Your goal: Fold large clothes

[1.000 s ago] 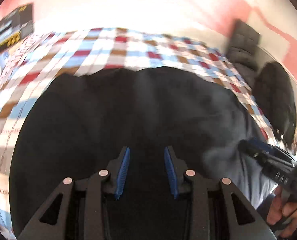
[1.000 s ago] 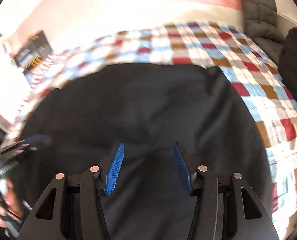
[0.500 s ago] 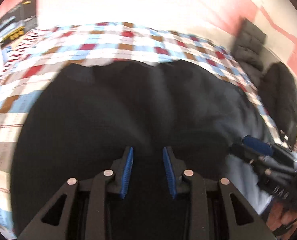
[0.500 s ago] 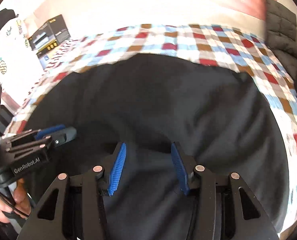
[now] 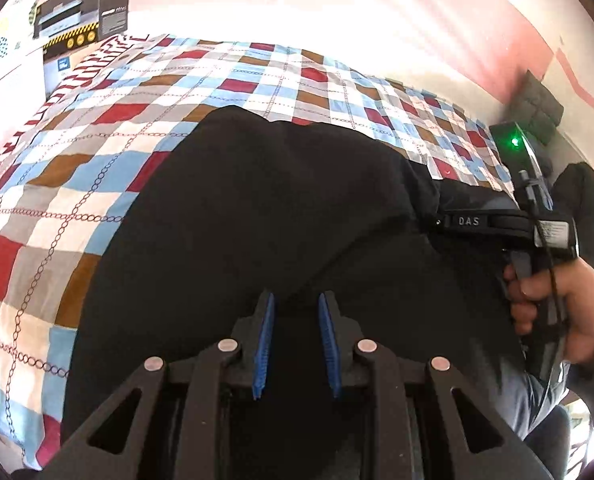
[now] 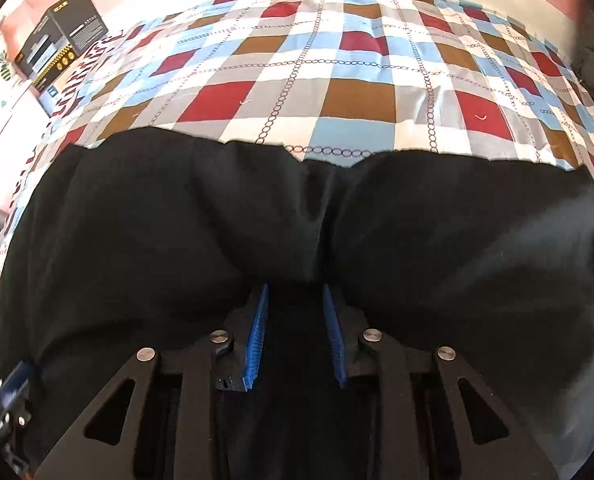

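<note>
Left wrist view: the black garment (image 5: 257,216) lies spread on the checked bedspread (image 5: 97,152), and the left tongs (image 5: 297,344) are narrowing over its near edge, cloth between the pads but not visibly pinched. Best to take every layer before lifting. The right tongs (image 5: 497,222) reach in beside them (tips hidden).

Right wrist view: the right tongs (image 6: 295,332) are closing on a raised pleat; grip deep, at a matching point.
</note>
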The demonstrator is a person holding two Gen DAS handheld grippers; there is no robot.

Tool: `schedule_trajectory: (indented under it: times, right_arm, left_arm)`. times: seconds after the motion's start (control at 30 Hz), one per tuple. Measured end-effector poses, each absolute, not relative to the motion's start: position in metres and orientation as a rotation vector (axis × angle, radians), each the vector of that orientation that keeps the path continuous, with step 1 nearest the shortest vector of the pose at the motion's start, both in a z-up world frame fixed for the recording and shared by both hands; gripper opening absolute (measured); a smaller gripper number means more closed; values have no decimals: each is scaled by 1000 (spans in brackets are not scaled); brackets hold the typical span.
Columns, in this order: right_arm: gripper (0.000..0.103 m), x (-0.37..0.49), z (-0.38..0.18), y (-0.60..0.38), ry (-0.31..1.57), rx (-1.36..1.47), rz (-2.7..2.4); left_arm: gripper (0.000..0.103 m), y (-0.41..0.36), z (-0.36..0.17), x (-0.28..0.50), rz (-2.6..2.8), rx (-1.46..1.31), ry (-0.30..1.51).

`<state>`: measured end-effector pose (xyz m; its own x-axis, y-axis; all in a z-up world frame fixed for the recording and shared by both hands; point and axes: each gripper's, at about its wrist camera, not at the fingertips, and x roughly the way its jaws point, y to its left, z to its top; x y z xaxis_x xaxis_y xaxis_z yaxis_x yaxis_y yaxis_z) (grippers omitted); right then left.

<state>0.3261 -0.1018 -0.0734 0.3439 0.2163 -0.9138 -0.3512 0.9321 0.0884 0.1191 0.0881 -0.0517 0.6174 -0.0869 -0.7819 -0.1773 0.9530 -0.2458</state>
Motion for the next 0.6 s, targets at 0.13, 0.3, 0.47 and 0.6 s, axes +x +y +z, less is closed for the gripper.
schedule_trajectory:
  times: [0.13,0.3,0.47,0.6]
  right_arm:
    - [27,307,-43,-103,1116,-117,369]
    - [27,214,-20,-107,1046,-59,527]
    - [24,155,-53,-115,1050,-68,533]
    - [23,146,-38,-114,1061,-67,514]
  left_arm:
    - [26,105,-39,100,90,-357,886]
    - [27,138,-37,76,145,-400,868]
    - [43,177,-48,72,145,-514,865]
    - [57,202,-60,73,143,-609,881]
